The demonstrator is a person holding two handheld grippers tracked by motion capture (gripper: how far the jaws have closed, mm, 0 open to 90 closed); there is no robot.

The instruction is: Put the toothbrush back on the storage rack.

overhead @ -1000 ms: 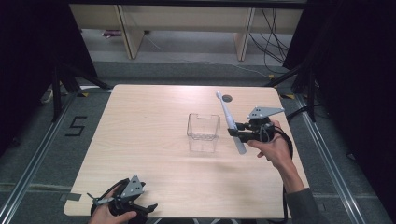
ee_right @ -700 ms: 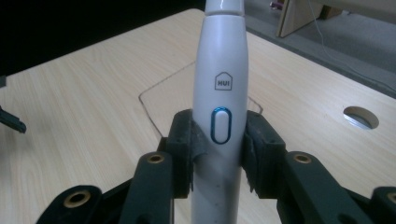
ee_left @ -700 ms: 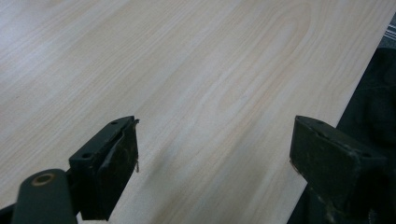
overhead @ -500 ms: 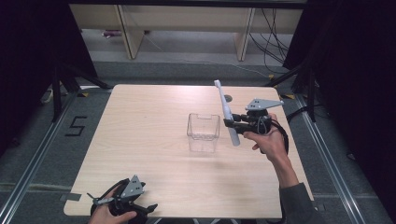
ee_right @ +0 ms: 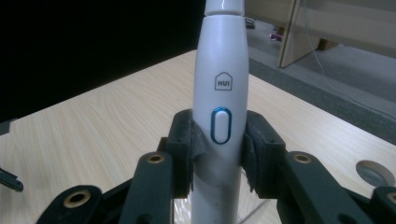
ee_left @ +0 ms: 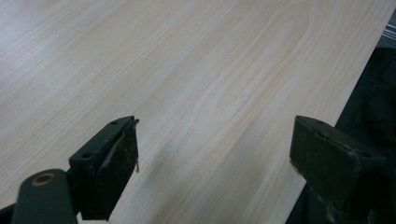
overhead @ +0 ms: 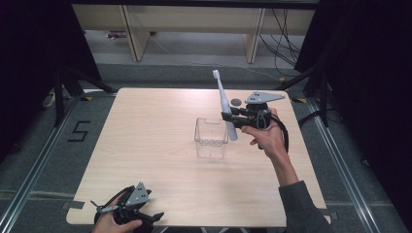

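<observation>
A white electric toothbrush [overhead: 224, 107] stands nearly upright, brush head up, in my right gripper [overhead: 232, 118], which is shut on its handle. In the right gripper view both jaws press the toothbrush [ee_right: 221, 122] beside its blue-ringed button. The brush's lower end hangs just right of and above a clear square plastic cup [overhead: 211, 138] in the middle of the table. My left gripper [overhead: 145, 218] rests at the table's near-left edge, open. In the left gripper view its fingers [ee_left: 109, 165] stand wide apart over bare wood.
The light wooden table [overhead: 150, 131] has a dark round hole [overhead: 236, 102] near its far right. Shelving and cables stand behind the far edge. Metal floor rails run along both sides.
My right gripper has lifted the toothbrush and swung it from a slant to nearly upright, closer to the cup's right rim. The left gripper has stayed still.
</observation>
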